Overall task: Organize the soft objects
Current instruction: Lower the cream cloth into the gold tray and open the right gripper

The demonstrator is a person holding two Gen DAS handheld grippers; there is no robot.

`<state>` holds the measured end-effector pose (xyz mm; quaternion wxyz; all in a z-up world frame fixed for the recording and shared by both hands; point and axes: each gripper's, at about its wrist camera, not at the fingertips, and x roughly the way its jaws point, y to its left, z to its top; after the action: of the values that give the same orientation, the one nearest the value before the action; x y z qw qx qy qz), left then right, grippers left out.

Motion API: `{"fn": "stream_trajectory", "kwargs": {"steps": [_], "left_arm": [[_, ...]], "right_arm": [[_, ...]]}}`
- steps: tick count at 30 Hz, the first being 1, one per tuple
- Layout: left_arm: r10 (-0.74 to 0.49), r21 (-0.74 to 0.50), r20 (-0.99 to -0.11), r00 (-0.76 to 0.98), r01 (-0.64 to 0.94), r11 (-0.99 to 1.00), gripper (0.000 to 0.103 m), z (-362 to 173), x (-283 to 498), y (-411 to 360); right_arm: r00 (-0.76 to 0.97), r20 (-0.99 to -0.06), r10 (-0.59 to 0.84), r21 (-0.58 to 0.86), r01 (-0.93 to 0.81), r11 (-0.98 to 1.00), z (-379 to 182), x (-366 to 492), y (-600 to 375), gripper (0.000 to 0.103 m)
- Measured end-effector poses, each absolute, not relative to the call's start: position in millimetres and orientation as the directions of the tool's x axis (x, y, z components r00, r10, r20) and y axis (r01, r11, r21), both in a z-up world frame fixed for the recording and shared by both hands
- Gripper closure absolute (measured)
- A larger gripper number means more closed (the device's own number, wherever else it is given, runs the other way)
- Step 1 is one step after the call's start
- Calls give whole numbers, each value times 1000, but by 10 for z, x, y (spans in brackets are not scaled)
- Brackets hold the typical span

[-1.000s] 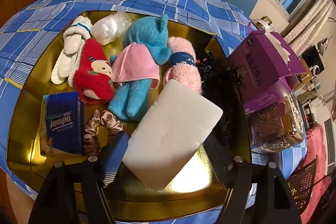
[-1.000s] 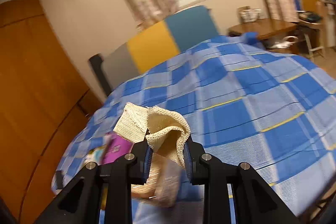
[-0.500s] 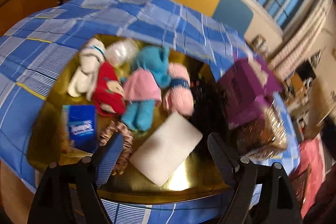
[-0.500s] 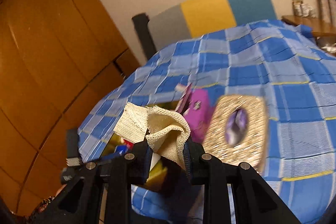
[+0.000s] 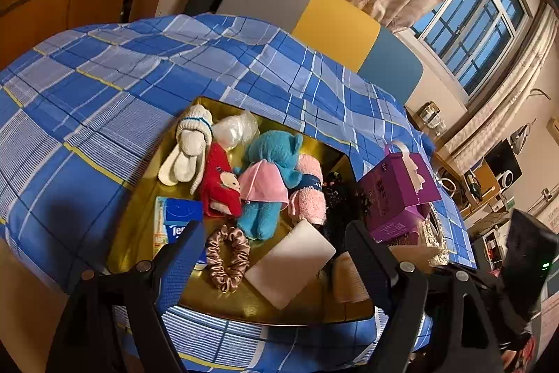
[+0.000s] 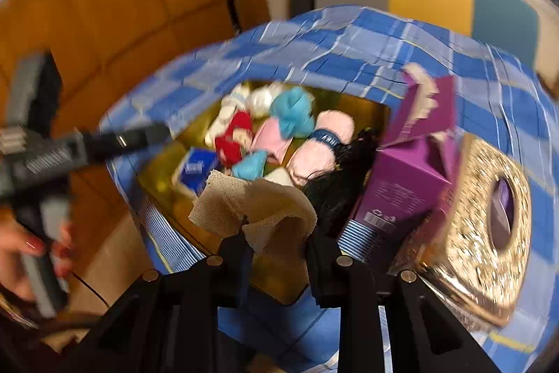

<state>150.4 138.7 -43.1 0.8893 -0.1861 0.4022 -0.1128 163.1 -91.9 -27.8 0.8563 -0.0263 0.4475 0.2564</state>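
A gold tray (image 5: pixel 139 209) on the blue plaid bed holds soft things: a white plush rabbit (image 5: pixel 188 149), a red doll (image 5: pixel 220 181), a blue plush with a pink mask (image 5: pixel 269 184), a pink towel roll (image 5: pixel 309 195), a satin scrunchie (image 5: pixel 227 254), a white sponge pad (image 5: pixel 290 264) and a Tempo tissue pack (image 5: pixel 178 226). My left gripper (image 5: pixel 272 243) is open and empty above the tray's near edge. My right gripper (image 6: pixel 276 243) is shut on a beige mesh cloth (image 6: pixel 251 209), held above the tray's near right corner (image 6: pixel 279 285).
A purple box (image 5: pixel 398 195) and a glittery gold tissue box (image 6: pixel 485 226) stand right of the tray. A black fuzzy item (image 5: pixel 342 202) lies at the tray's right edge. The headboard (image 5: pixel 314 13) is behind; a desk (image 5: pixel 482 184) lies far right.
My left gripper has let go of the white sponge pad and pulled back and up from the tray. My right gripper has swung left with the mesh cloth toward the tray.
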Motion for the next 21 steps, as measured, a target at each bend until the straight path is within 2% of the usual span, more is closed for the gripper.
{"fn": "stream_trajectory", "kwargs": {"steps": [6,7,9,13,16,21], "left_arm": [[-339,-395,-660,670,74,916,19,-349,1410,1419],[-333,-389,-659,675,73,918,19,-338,1399,1421],[-307,-364,-660,686,65,929,19,-314,1370,1416],[-223,-281,-693,686,28,959,20,-296,1354,1369],[-222,-274,-693,686,35,961,20,-315,1321,1356],[-161,-212,-725,670,6,977,20,-352,1297,1306]], "right_arm": [[366,-874,319,29,-616,788,-485,1746,-616,71],[364,-880,303,8,-628,778,-500,1757,-582,62],[360,-893,270,-33,-652,758,-552,1797,-523,52],[389,-886,251,-55,-626,778,-552,1879,-506,45],[439,-854,280,-23,-568,823,-434,1859,-573,36],[491,-831,260,-28,-505,863,-333,1782,-613,35]]}}
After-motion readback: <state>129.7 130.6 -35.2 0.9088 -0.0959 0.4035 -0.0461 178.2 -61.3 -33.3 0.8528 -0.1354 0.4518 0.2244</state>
